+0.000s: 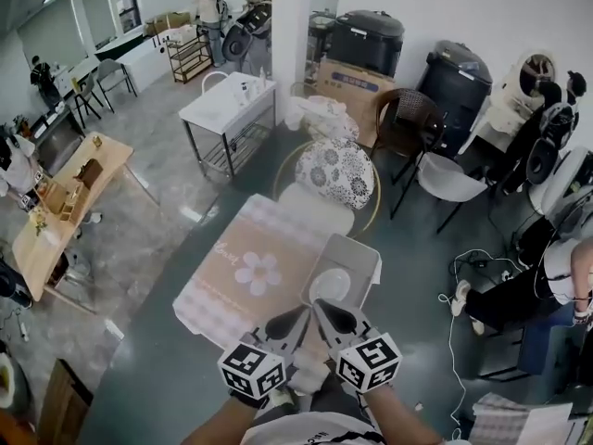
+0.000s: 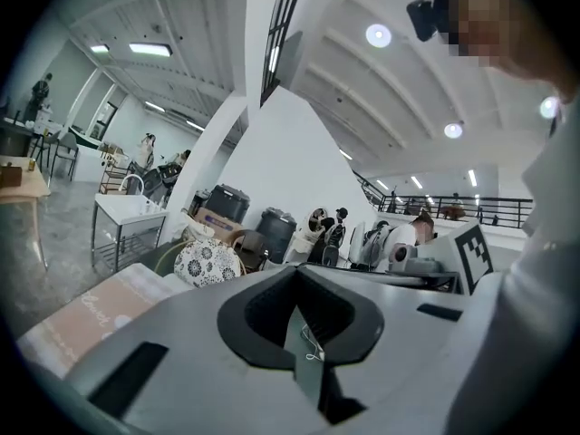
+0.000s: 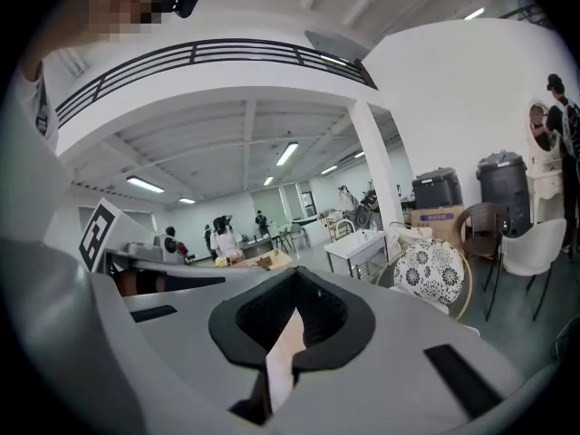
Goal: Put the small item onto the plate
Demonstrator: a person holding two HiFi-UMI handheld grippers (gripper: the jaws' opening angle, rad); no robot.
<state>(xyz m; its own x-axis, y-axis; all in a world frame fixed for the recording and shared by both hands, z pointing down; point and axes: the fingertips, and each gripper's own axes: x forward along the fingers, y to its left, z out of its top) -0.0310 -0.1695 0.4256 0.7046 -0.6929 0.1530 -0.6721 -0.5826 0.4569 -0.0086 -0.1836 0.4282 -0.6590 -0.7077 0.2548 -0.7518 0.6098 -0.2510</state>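
Note:
A white plate [image 1: 330, 286] lies in a shallow white tray [image 1: 357, 253] at the right end of a table with a pink flower-print cloth [image 1: 243, 276]. I cannot make out any small item on the table or in the jaws. Both grippers hover side by side at the table's near edge, held up and pointing forward. The left gripper [image 1: 302, 311] [image 2: 299, 314] has its dark jaws together with nothing between them. The right gripper [image 1: 321, 305] [image 3: 292, 320] sits just short of the plate, shut and empty too. Neither gripper view shows the plate.
Beyond the table stands a chair with a round floral cushion [image 1: 335, 170]. A white metal table [image 1: 227, 105] is farther back, a wooden table [image 1: 65, 202] at left, and a white chair [image 1: 447, 179] at right. A seated person [image 1: 519, 295] and floor cables are at right.

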